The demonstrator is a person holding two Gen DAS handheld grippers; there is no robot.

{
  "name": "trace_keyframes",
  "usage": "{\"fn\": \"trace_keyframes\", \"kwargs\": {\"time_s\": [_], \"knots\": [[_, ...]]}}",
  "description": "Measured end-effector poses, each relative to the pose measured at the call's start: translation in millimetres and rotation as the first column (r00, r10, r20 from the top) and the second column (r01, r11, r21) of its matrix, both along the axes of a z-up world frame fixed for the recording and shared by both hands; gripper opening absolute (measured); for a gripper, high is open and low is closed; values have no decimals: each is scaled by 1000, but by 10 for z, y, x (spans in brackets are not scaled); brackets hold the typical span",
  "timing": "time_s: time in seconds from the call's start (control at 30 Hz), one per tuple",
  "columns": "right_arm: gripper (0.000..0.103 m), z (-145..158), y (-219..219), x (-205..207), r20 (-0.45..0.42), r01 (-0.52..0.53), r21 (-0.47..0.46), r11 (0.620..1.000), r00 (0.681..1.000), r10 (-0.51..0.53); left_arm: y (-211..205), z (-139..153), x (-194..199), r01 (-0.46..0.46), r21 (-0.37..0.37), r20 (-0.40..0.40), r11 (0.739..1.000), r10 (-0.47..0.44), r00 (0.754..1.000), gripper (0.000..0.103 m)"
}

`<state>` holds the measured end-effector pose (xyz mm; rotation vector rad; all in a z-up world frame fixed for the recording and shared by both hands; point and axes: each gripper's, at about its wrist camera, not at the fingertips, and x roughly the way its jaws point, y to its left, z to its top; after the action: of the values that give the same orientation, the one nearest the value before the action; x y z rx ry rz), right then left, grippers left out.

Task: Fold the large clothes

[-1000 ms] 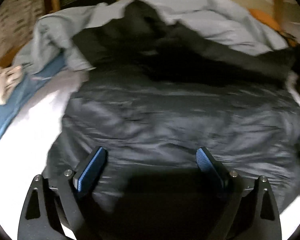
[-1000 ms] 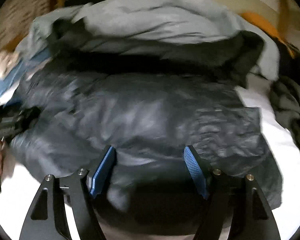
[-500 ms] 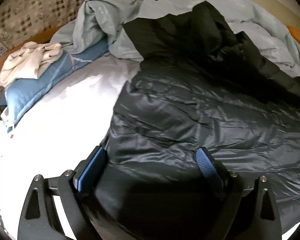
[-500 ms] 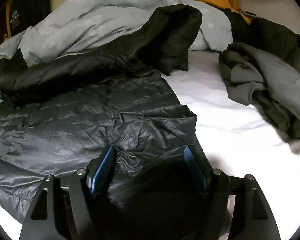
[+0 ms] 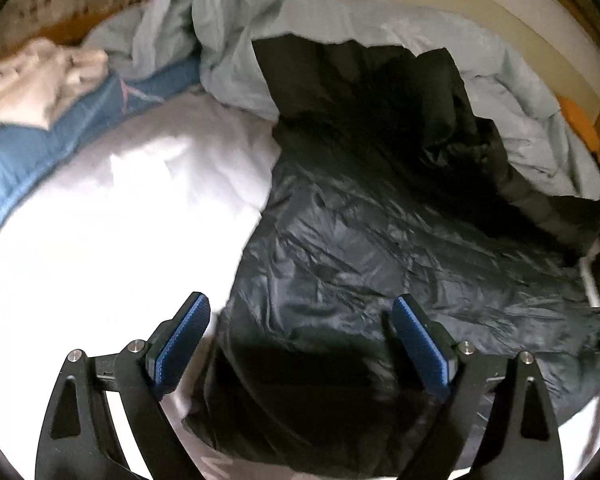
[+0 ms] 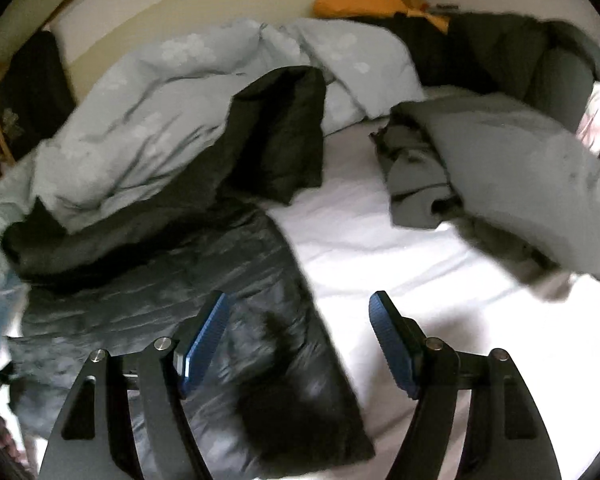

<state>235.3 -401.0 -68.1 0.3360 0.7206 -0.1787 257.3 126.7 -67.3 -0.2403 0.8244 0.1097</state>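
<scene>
Both views had been swung outward since the earlier frames: more bare bed sheet (image 5: pixel 112 248) was shown to the left of the dark puffer jacket (image 5: pixel 380 240) in the left wrist view, and to its right in the right wrist view, where only the jacket's right edge (image 6: pixel 260 320) was kept between the fingers.

The left gripper (image 5: pixel 302 338) was held with jaws released wide over the jacket's near left corner, nothing grasped. The right gripper (image 6: pixel 298 334) was likewise unclenched, above the jacket's near right edge.

The jacket was spread flat on the near part of the bed, its far end draped up against a rumpled pale blue duvet (image 6: pixel 148 112). A grey garment (image 6: pixel 500 176) was left heaped at the far right. Folding appeared barely started: the jacket was laid out, but no fold was visible.
</scene>
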Motion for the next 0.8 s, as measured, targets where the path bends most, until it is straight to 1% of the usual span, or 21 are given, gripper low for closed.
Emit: {"fn": "trace_keyframes", "kwargs": {"time_s": [0.07,0.1,0.2,0.23,0.3,0.33,0.37,0.4,0.43,0.47,0.53,0.57,0.6,0.63,0.67,0.73,0.8], "knots": [[74,5,48,-38,-15,-61,41,997,998,62,27,-51,27,10,-32,-46,999,-12,999,92],[74,1,91,-45,-22,-76,36,996,997,77,37,-87,35,15,-50,-65,999,-18,998,92],[74,-45,199,-93,-52,-118,-18,993,992,117,51,-219,63,33,-99,-121,994,-45,992,92],[74,-73,214,-107,-61,-125,-21,992,991,123,50,-250,63,39,-110,-127,993,-53,990,93],[74,-176,204,-129,-89,-143,-1,990,986,142,25,-260,44,56,-108,-117,993,-69,991,92],[74,-215,180,-134,-98,-148,11,989,984,148,10,-258,34,67,-107,-106,992,-78,991,89],[74,-297,159,-136,-117,-161,40,986,979,165,1,-257,16,73,-111,-96,991,-83,992,76],[74,-366,136,-129,-134,-174,66,983,974,181,-7,-252,-1,77,-118,-83,990,-87,993,68],[74,-443,119,-133,-146,-184,96,978,969,197,-30,-239,-23,93,-131,-65,987,-102,993,50],[73,-495,123,-154,-146,-191,110,975,968,206,-53,-226,-52,112,-144,-50,983,-120,991,34],[65,-526,141,-183,-128,-219,102,970,964,231,-134,-169,-108,142,-148,-17,979,-146,989,21],[47,-526,147,-189,-121,-232,96,968,962,243,-162,-138,-134,144,-137,-2,980,-146,989,18],[35,-514,149,-210,-117,-242,86,967,961,251,-178,-95,-177,147,-123,17,981,-146,989,16],[15,-492,133,-249,-100,-242,87,966,963,250,-189,-55,-218,148,-116,35,982,-145,989,15],[10,-456,102,-308,-69,-239,108,965,966,248,-174,-25,-244,143,-117,45,983,-139,989,14],[7,-346,61,-440,-11,-225,131,966,974,228,-130,40,-321,135,-138,58,981,-128,990,13],[6,-210,85,-590,25,-220,106,970,975,219,-123,87,-450,134,-140,61,981,-127,990,13]]}}
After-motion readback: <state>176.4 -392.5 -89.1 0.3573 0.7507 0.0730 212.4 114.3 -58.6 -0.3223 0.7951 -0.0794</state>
